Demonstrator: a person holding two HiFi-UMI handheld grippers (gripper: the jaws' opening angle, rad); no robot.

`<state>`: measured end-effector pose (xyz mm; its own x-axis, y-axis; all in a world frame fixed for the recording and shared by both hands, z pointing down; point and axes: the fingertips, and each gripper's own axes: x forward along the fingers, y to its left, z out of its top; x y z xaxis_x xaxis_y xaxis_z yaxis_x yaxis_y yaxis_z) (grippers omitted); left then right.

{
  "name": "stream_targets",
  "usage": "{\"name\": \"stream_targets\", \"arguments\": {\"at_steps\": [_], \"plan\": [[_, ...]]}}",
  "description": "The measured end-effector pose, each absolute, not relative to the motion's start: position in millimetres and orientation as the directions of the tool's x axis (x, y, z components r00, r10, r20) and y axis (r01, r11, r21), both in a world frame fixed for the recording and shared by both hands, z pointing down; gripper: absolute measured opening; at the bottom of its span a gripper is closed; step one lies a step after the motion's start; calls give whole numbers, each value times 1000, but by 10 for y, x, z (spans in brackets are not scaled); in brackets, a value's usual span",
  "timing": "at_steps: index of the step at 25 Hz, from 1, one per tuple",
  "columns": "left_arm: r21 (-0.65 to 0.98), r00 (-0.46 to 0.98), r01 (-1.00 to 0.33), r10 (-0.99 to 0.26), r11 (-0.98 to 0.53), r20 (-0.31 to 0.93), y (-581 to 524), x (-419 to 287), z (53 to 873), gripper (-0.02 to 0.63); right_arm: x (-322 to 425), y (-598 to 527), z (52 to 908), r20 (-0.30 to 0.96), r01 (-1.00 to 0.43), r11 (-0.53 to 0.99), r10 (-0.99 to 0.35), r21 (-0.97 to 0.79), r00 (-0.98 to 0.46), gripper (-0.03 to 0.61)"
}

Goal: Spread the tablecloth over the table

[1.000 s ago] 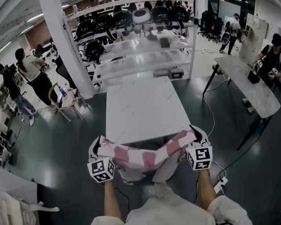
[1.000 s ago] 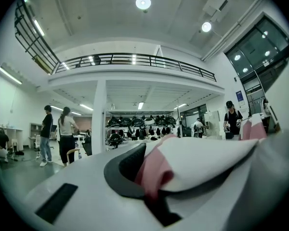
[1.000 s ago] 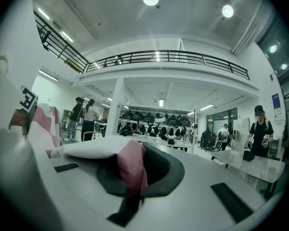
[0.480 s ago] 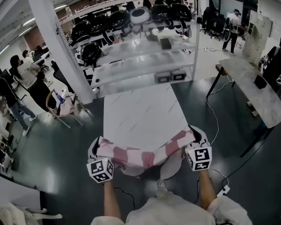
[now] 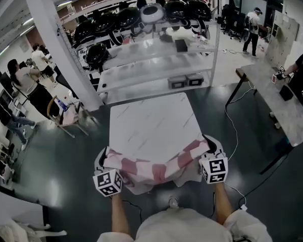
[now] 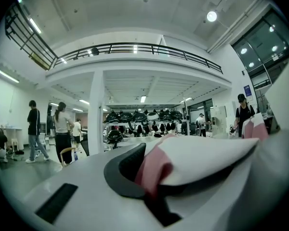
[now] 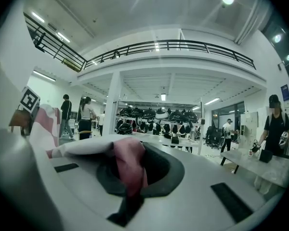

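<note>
A pink-and-white checked tablecloth (image 5: 154, 166) hangs stretched between my two grippers at the near edge of the white marble-topped table (image 5: 154, 122). My left gripper (image 5: 103, 158) is shut on the tablecloth's left corner (image 6: 156, 170), just off the table's near left corner. On the other side my right gripper (image 5: 210, 144) is shut on the right corner (image 7: 129, 170), at the table's near right corner. The cloth sags in the middle and covers the table's near edge.
Beyond the table stands a white shelving rack (image 5: 156, 59) with black helmets. A chair (image 5: 65, 112) and several people (image 5: 25, 82) are at the left. Another long table (image 5: 280, 102) with people stands at the right. A cable (image 5: 232, 130) runs over the dark floor.
Both grippers have carried the tablecloth forward towards the table. The cloth's hanging middle, which was short of the near edge, now lies over it.
</note>
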<state>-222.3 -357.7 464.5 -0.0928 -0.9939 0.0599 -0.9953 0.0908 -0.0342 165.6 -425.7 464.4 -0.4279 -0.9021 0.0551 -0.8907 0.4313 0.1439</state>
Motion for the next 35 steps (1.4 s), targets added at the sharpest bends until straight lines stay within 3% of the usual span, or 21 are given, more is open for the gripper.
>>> {"name": "stream_targets", "arguments": {"at_steps": [20, 28, 35], "plan": [[-14, -132, -991, -987, 131, 89, -3655, -2819, 4868, 26, 886, -4562, 4811, 109, -849, 505, -863, 155, -493, 14], [8, -286, -957, -953, 289, 99, -3145, -3764, 4951, 26, -290, -4565, 4856, 129, -747, 645, -764, 161, -632, 15], [22, -465, -883, -879, 469, 101, -2440, -4616, 5033, 26, -1703, -4320, 4949, 152, -556, 815, -578, 165, -802, 14]]}}
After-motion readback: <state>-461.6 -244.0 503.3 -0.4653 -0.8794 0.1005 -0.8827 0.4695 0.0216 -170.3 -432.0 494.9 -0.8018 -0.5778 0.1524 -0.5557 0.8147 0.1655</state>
